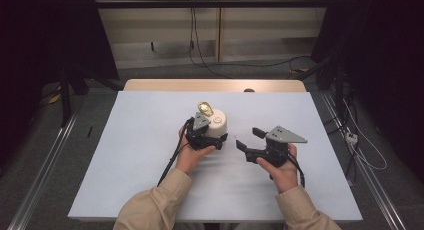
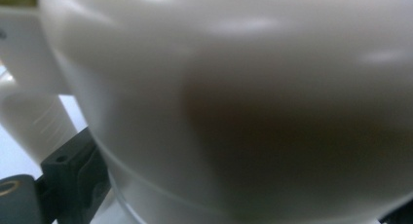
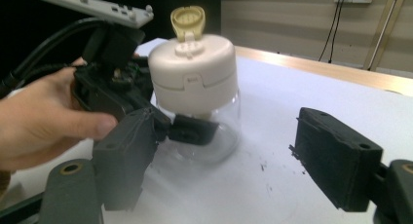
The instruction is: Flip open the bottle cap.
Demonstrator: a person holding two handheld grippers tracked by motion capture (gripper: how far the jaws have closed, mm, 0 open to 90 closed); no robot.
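Your left gripper (image 1: 212, 135) is clamping the jar (image 3: 199, 92) mid-table; the right gripper view is showing its clear glass body and flipped-up yellow cap. Your right gripper (image 1: 248, 138) is hanging wide beside it.

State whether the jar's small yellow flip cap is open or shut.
Open: the yellow flip cap stands upright above the jar's white lid.

Lab/test rig: black curtains (image 1: 45, 35), floor rails (image 1: 45, 155), loose cables (image 1: 240, 65), white-topped table (image 1: 145, 140).
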